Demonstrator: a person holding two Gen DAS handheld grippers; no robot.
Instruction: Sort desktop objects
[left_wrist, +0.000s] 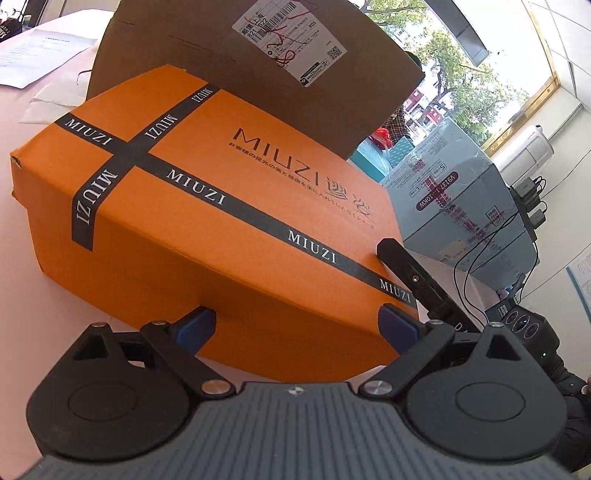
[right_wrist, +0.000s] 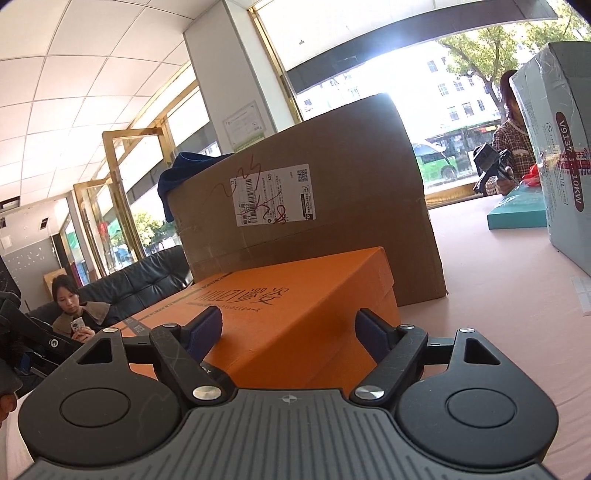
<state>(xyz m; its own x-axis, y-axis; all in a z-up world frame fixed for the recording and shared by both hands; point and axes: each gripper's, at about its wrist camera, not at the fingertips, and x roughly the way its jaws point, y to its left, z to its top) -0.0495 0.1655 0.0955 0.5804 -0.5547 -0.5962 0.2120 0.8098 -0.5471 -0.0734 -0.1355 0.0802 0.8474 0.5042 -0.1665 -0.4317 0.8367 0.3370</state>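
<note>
— In front of the brown carton (right_wrist: 310, 206), on the pink table (right_wrist: 498, 314), an orange shoe box (left_wrist: 207, 206) is seen lying flat, lid up, one end set just beside the carton's labelled face.

— How is it expected to handle?

— Stiff cardboard with a fitted lid is shown; it is judged light for its bulk, though the contents cannot be seen. The printed surface looks smooth, so some slip is to be allowed for. It is too wide for one claw, so it is best taken at opposite sides, below the lid's rim so the lid is not lifted off alone.

— And the grippers?

— The left gripper (left_wrist: 299, 323) is held spread apart against the box's near wall, nothing clamped. The right gripper (right_wrist: 288, 334) is likewise held wide at the opposite side, its jaws straddling a corner, nothing gripped.

— Which way is the box pointed?

— Its long axis is judged to run toward the carton, with the pale blue box (left_wrist: 469, 206) well off to one side.
</note>
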